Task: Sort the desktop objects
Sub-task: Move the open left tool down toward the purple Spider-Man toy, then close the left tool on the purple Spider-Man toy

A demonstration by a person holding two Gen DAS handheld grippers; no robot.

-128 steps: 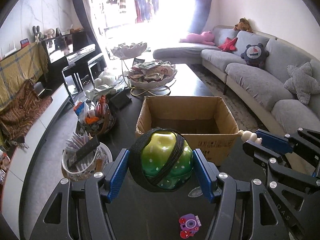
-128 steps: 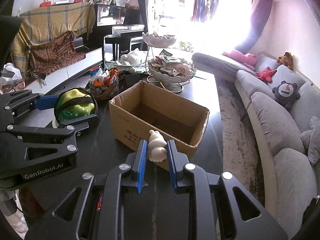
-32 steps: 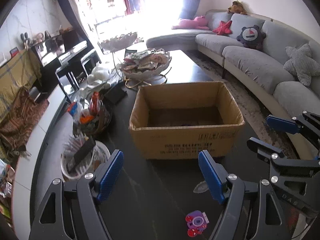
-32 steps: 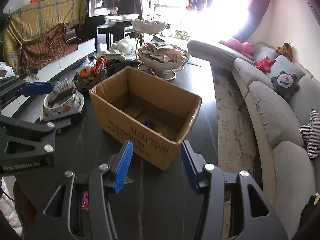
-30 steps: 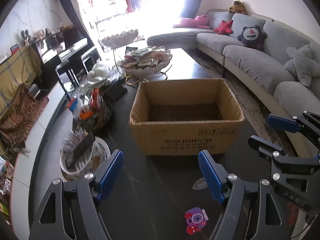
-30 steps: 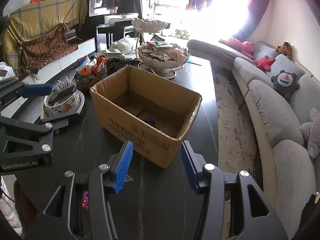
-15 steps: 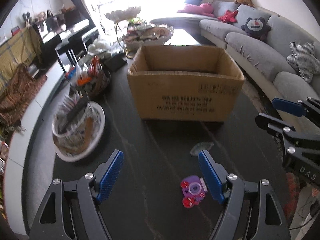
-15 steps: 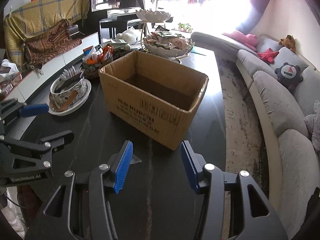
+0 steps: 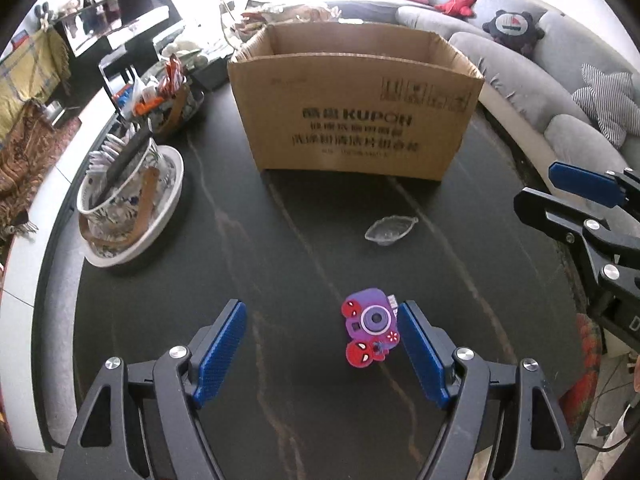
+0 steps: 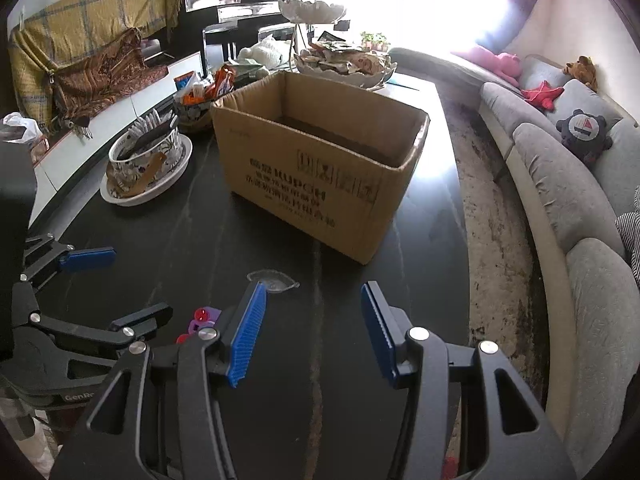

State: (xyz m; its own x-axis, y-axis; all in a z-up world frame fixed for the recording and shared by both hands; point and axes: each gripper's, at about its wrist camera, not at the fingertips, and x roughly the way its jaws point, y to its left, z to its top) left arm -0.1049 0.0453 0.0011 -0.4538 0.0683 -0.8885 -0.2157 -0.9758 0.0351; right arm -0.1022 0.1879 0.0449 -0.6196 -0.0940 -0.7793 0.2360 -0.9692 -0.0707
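Note:
My left gripper is open and low over the dark table. A purple and red toy camera lies between its fingers, close to the right pad. A small clear glass leaf dish lies ahead, in front of the open cardboard box. My right gripper is open and empty, with the glass dish just past its left fingertip. The box stands ahead of it. The toy camera peeks out behind its left finger.
A floral bowl of sachets on a white plate and a snack basket stand at the left. A tiered dish of wrapped snacks stands behind the box. A grey sofa runs along the right, past the table edge.
Both grippers have dropped low and pulled back from the box. The left one now straddles the toy camera. Earlier they held a green ball and a white figure, which are gone.

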